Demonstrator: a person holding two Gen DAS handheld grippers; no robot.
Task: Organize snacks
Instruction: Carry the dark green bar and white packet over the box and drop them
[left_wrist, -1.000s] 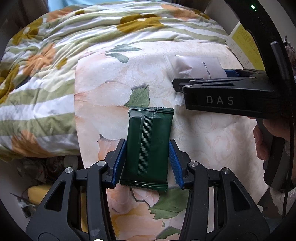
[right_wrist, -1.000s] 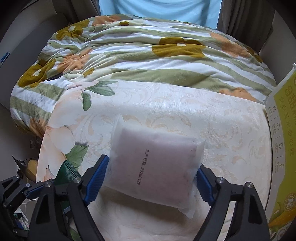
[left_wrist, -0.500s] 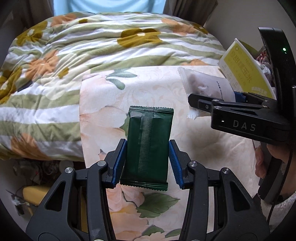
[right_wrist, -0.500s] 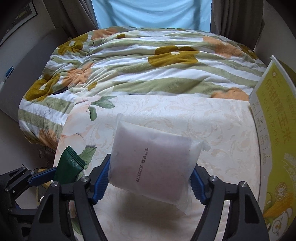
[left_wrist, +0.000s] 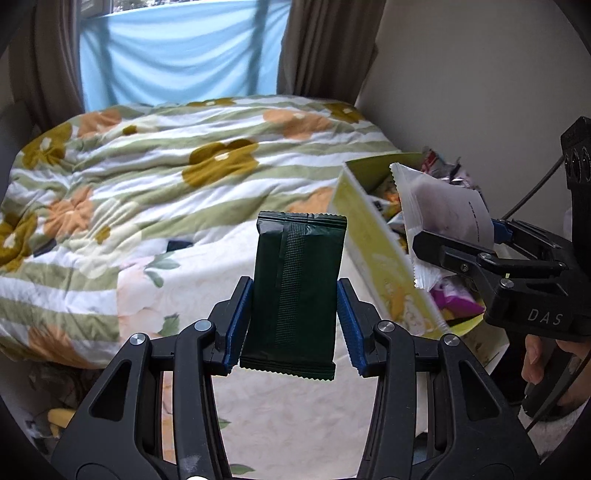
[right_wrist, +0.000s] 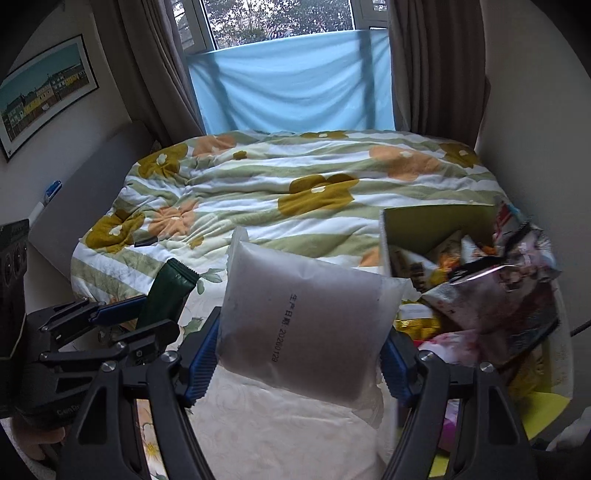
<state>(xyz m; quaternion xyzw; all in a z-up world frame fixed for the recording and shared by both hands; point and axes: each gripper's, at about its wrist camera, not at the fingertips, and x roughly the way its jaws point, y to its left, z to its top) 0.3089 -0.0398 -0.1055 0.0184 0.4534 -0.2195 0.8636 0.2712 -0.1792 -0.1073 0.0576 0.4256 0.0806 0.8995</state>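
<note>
My left gripper is shut on a dark green snack packet and holds it upright above the cream floral cloth. My right gripper is shut on a white frosted pouch with a printed date, its blue pads pressing on both sides. In the left wrist view the right gripper holds the white pouch over a yellow-green cardboard box. In the right wrist view the left gripper and the green packet are at lower left.
The open box on the right holds several snack bags. A striped floral quilt covers the bed behind. Beyond it hang a blue cloth and brown curtains at the window. A framed picture hangs on the left wall.
Both grippers have lifted their packets off the cloth and swung towards the box on the right. The right gripper's pads closed onto the white pouch early in that second.
</note>
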